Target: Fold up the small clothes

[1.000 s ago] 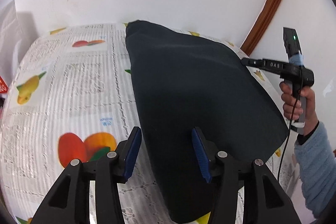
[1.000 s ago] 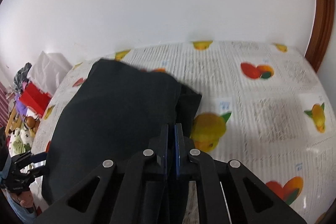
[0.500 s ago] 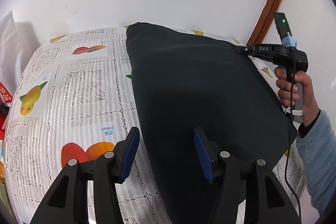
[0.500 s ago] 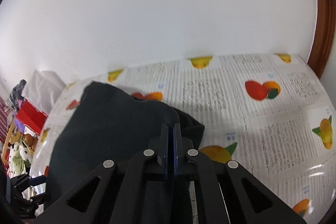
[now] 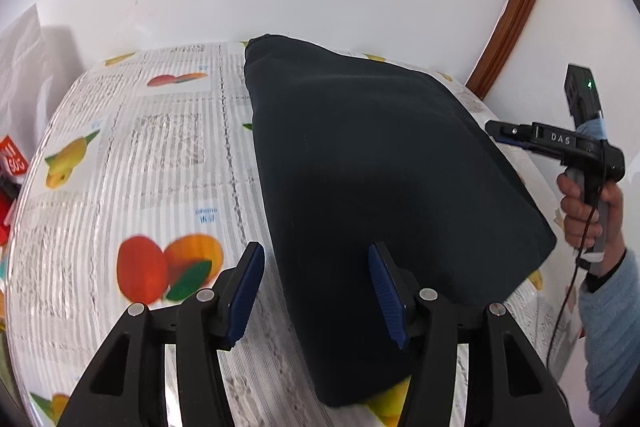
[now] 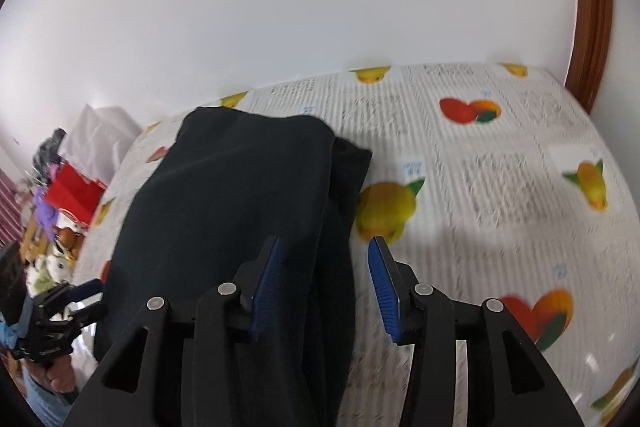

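Dark garment (image 5: 380, 179) laid folded on fruit-print tabletop (image 5: 160, 163). Left gripper (image 5: 316, 287) spread wide, nothing held. Right gripper (image 6: 326, 281) spread wide, nothing held. Risk judged: offset layers at right edge slipped apart if only top layer pinched.

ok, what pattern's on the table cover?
White tablecloth with grey lace-like print squares and colourful fruit pictures; clearest in the right wrist view.
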A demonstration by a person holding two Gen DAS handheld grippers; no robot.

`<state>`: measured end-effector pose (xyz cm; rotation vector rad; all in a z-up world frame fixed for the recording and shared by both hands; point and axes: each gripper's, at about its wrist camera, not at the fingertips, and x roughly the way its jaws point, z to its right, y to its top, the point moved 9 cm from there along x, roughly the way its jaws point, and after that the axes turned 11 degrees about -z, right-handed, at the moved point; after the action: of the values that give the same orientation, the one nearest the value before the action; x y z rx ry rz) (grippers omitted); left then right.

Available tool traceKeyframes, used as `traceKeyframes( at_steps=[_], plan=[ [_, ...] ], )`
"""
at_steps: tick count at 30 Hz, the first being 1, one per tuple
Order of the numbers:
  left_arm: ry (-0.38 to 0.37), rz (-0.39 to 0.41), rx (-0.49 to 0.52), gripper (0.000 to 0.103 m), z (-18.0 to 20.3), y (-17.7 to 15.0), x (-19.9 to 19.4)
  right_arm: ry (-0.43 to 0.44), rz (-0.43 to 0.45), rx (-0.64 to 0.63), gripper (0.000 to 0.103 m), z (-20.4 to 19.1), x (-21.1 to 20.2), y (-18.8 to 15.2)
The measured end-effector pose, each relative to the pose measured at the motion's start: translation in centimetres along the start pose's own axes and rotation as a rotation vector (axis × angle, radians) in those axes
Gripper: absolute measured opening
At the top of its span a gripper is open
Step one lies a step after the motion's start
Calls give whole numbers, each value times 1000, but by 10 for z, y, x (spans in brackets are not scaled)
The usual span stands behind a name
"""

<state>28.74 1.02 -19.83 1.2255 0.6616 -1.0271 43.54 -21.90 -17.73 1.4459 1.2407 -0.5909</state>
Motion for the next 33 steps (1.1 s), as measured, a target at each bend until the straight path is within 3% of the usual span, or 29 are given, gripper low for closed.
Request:
traceKeyframes(
  at_steps=[3,4,5,6,9,14,17,19,21,23,24,25,28,29,31,33],
  plan=[
    [-16,-15,-18,52,-1,-8,-1,66,-14,9,44,-9,7,-7],
    [-17,-20,-19,52,-1,-11,-1,88,-21,-1,29,-13,12,-8],
    [-14,-26,-20,52,-1,-13,0,106,-27,-20,8,-18,15,-8],
    [-14,-30,-23,52,-1,-15,0,98,-24,-26,3,-17,15,-7],
    [-13,-37,-22,52,0,-20,-2,105,59,10,3,-10,0,-3],
    [-10,-36,-25,52,-1,-25,-6,12,84,4,7,-9,-14,-8],
    [-13,-31,-24,52,-1,-30,-9,41,80,37,9,-2,-24,-15],
    [-19,-29,-31,52,-1,-33,-9,69,57,56,30,0,-24,-23],
    [-26,-32,-40,52,-1,-35,-7,77,52,63,38,-1,-20,-30],
    [-25,-34,-44,52,0,-38,-7,91,18,53,38,-7,-8,-38],
    [-22,-33,-45,52,0,-39,-6,86,-3,42,31,-10,-1,-41],
    [-20,-32,-45,52,0,-39,-6,68,-15,19,8,-13,5,-44],
    [-13,-30,-51,52,-1,-38,-7,-6,40,-15,8,-9,1,-46],
    [-8,-28,-50,52,-1,-38,-8,-35,58,-4,4,-5,-4,-46],
    [1,-27,-47,52,0,-40,-10,-148,87,-26,4,2,-17,-50],
    [11,-25,-44,52,2,-41,-11,-195,107,-31,5,6,-30,-55]
  ],
)
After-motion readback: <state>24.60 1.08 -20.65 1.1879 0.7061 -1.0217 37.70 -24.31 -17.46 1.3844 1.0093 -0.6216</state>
